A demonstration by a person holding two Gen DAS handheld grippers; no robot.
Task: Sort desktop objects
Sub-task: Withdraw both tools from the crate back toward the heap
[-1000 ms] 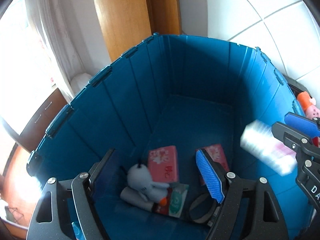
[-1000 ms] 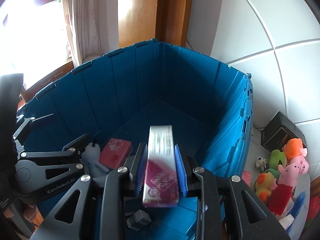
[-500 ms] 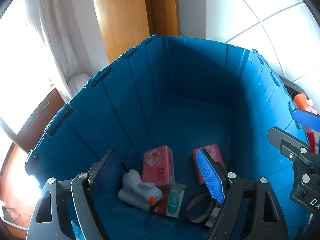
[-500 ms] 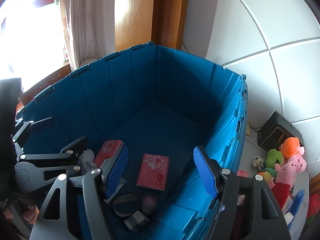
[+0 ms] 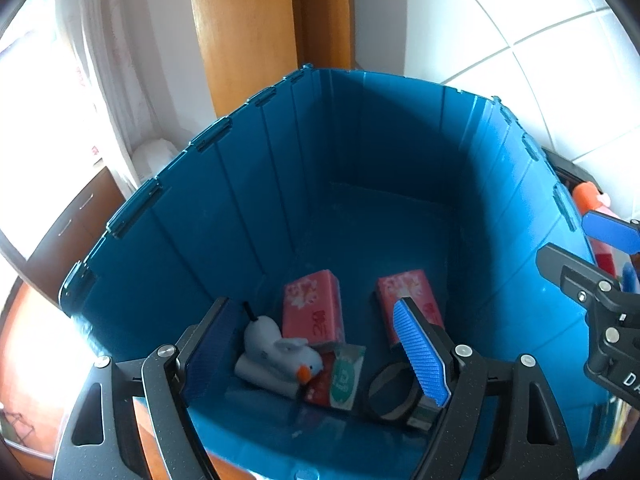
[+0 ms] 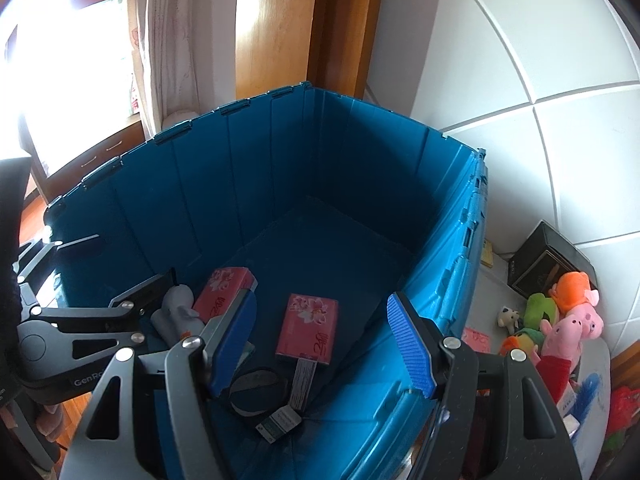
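Gone from the right gripper [image 6: 324, 344] is the pink packet it clenched a second ago; its jaws now stand apart with nothing between them, and a second tissue pack [image 6: 308, 328] lies flat on the bin [image 6: 360, 152] floor, likely dropped there as its sorted place. Beside it rest another tissue pack [image 5: 313, 312], a toy duck [image 5: 280, 356], a tape ring [image 5: 390, 392] and a small box [image 6: 279, 422]. The left gripper [image 5: 316, 356] hovers over that heap, released and empty. More plush toys [image 6: 560, 320] wait outside the bin's right wall, probably next to sort.
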